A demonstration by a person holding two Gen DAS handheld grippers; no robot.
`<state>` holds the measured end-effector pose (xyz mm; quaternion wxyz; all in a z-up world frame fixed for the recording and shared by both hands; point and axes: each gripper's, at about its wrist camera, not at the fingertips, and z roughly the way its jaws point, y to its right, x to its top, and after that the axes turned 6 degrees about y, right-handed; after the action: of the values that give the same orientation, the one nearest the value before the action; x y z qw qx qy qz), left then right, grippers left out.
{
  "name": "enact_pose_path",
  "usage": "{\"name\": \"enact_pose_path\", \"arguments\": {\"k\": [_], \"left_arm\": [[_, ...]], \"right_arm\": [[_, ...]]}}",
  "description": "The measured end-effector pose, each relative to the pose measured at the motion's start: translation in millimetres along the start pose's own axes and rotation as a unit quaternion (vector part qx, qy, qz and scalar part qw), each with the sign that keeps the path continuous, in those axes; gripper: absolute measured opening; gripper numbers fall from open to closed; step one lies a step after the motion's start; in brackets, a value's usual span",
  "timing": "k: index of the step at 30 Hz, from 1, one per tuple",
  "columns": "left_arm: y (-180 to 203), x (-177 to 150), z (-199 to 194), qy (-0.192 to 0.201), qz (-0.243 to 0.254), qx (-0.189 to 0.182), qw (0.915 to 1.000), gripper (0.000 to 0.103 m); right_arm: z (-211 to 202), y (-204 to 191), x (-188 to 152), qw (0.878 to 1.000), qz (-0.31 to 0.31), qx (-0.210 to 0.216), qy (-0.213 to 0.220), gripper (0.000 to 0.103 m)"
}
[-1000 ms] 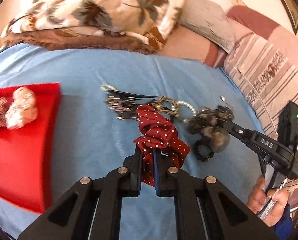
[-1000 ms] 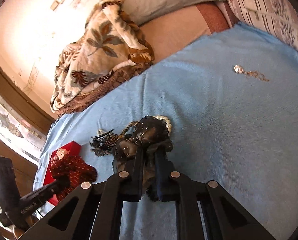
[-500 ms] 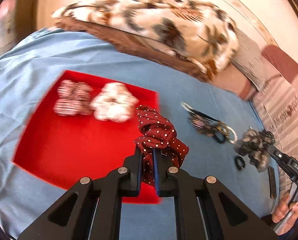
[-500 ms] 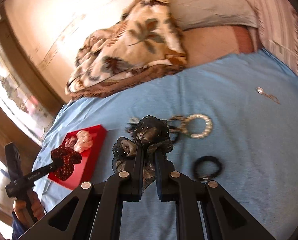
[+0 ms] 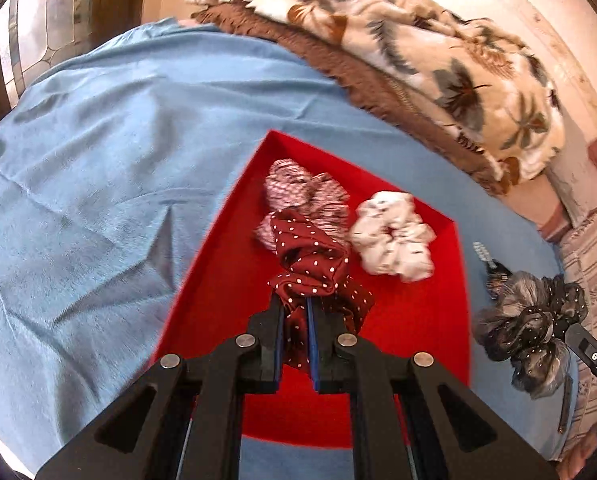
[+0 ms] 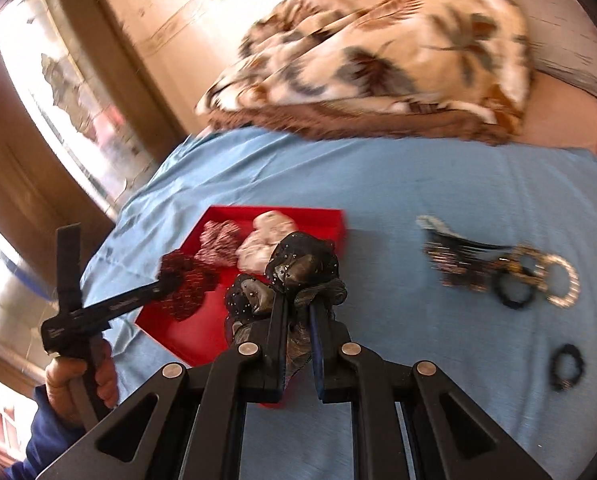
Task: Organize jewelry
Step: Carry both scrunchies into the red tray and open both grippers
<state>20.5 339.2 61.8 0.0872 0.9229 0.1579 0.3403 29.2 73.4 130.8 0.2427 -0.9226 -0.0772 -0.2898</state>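
With the dotted maroon scrunchie (image 5: 314, 268) clamped in the left gripper (image 5: 296, 320) above the red tray (image 5: 234, 280) and the black scrunchie (image 6: 298, 276) pinched by the right gripper (image 6: 298, 320) near the tray's right edge, each should be lowered onto bare tray floor beside the striped scrunchie (image 5: 302, 196) and white scrunchie (image 5: 392, 236) before being released.

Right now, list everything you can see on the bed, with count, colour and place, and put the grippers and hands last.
Tray: one, red, on the blue sheet.
Scrunchies in tray: two, a pink striped scrunchie and a white scrunchie, lying side by side.
Polka-dot scrunchie: one, maroon, held over the tray.
Sheer scrunchie: one, black-grey, held near the tray's right edge.
Jewelry pile: one cluster, gold, pearl and black, right of the tray.
Hair tie: one, black, alone near the pile.
Blanket: one, cream floral, at the back.
Sheet: one, blue.
Left gripper: black, shut on the polka-dot scrunchie.
Right gripper: black, shut on the sheer scrunchie.
Left hand: one, gripping the handle.
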Motion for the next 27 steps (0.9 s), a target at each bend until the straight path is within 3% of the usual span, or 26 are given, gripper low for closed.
{"name": "enact_pose_path", "arguments": {"k": [7, 13, 21, 23, 24, 27], "left_arm": [[8.9, 7.3, 28.8, -0.004, 0.039, 0.063, 0.9973, 0.01], [5.4, 11.9, 34.6, -0.001, 0.034, 0.057, 0.9978, 0.011], [-3.6, 17.9, 15.3, 0.03, 0.015, 0.044, 0.9985, 0.017], [-1.2, 17.1, 8.7, 0.042, 0.022, 0.041, 0.998, 0.024], [-0.3, 16.4, 5.5, 0.048, 0.025, 0.041, 0.9977, 0.026], [1.6, 13.7, -4.8, 0.07, 0.034, 0.047, 0.9959, 0.041]], "right_arm": [[78.2, -31.4, 2.1, 0.999, -0.011, 0.0, -0.051, 0.012], [131.3, -38.4, 0.1, 0.996, -0.019, -0.022, -0.085, 0.012], [157.0, -56.3, 3.1, 0.994, -0.044, -0.029, -0.099, 0.014], [155.2, -59.4, 2.1, 0.994, -0.049, -0.032, -0.096, 0.015], [155.1, -60.8, 2.3, 0.994, -0.051, -0.034, -0.095, 0.017], [145.8, -62.0, 4.0, 0.994, -0.055, -0.036, -0.082, 0.039]]}}
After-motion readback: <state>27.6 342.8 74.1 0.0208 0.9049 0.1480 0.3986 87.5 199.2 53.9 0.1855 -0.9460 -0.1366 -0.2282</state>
